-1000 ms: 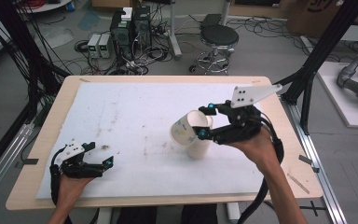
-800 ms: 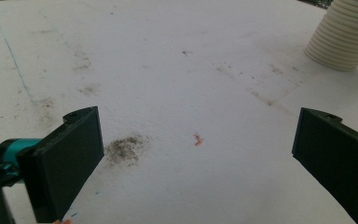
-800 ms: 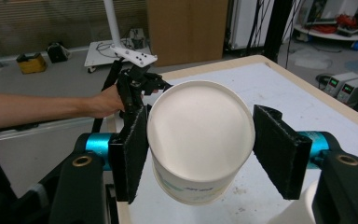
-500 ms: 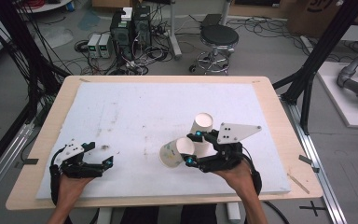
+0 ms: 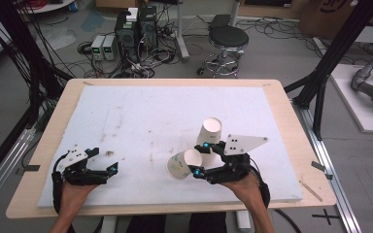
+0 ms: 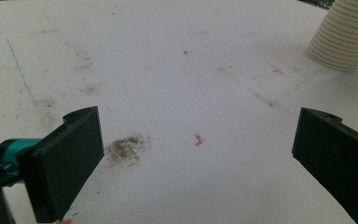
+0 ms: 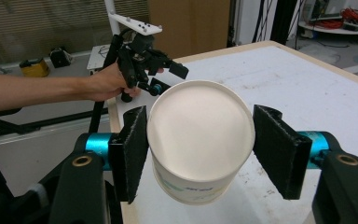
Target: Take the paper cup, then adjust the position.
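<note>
Whereas one second earlier the right gripper (image 5: pixel 198 158) held the white paper cup with blue print (image 5: pixel 180 166) right of frame centre in the high view, gripper and cup now sit lower, at lower centre, close over the white foam mat (image 5: pixel 145 116). A second cup, ribbed and off-white (image 5: pixel 209 133), is now disclosed standing mouth-down just above and right of the held cup, with the gripper's upper jaw near it; whether they touch cannot be told. The left gripper (image 5: pixel 110 161), at lower left, is unchanged in position.

The held cup (image 7: pixel 200 140) is a smooth, tapered paper cylinder with a rolled rim, lying tilted on its side between the right gripper's (image 7: pixel 200 149) jaws. Its flat, foam-faced black pads are closed against its wall on the left; contact on the right is less clear. Its round end faces the right gripper view; the contents cannot be determined.

The left gripper's (image 6: pixel 196 158) jaws stand spread wide, nothing between them, over the matt, scuffed mat (image 6: pixel 168 70), which bears a dark smudge (image 6: pixel 127 148). The ribbed cup (image 6: pixel 347 39) appears at upper right.
</note>
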### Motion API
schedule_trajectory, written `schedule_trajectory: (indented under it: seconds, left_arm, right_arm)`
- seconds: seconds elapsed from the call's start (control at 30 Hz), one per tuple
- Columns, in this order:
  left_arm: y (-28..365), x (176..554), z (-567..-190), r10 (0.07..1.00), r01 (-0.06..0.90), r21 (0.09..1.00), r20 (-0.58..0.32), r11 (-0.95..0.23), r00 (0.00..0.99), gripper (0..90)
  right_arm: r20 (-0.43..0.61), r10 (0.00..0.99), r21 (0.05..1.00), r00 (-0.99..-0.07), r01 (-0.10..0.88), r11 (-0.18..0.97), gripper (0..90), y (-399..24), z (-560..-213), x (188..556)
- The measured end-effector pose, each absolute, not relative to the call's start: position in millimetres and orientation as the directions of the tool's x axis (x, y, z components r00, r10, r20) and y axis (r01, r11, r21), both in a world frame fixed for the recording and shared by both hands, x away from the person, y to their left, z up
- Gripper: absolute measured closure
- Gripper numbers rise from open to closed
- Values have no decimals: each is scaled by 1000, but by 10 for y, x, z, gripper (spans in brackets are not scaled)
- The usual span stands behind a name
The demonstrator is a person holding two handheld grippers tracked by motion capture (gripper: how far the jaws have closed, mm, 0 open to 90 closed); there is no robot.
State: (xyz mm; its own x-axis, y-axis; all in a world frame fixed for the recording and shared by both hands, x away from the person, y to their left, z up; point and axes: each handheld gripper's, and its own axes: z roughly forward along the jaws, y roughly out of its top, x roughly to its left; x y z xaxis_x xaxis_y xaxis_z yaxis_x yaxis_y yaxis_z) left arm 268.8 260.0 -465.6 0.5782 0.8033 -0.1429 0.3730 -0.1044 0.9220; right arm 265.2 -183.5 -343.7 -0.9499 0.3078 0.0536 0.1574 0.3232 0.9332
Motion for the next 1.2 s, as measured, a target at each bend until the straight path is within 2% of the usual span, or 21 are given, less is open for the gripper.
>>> schedule_trajectory:
  seconds: [0.47,0.73,0.83,0.87,1.0,1.03,1.13,1.2]
  left_arm:
    - [2606,2681,-4656,802,370,924,-148,-96,578,19]
    - [2627,2666,-4508,778,319,942,-127,-99,616,18]
    - [2607,2649,-4297,723,272,954,-100,-126,684,19]
    - [2607,2649,-4297,723,272,954,-100,-126,684,19]
    - [2548,2667,-4083,623,248,955,-95,-164,776,19]
    - [2548,2667,-4083,623,248,955,-95,-164,776,19]
    - [2493,2708,-3935,534,239,951,-100,-198,840,19]
    - [2473,2716,-3903,511,236,949,-99,-210,854,19]
  right_arm:
    - [71,315,929,-947,177,324,383,-1868,-3487,2689]
    - [83,306,930,-949,184,319,382,-1886,-3472,2699]
    - [85,298,932,-951,181,313,382,-1886,-3459,2712]
    - [84,296,932,-951,180,313,382,-1881,-3453,2716]
    - [74,284,935,-956,166,313,382,-1860,-3429,2733]
    - [74,279,935,-957,164,314,382,-1855,-3422,2735]
    - [75,269,937,-960,160,311,382,-1848,-3405,2744]
    - [85,260,936,-962,166,310,382,-1847,-3400,2743]
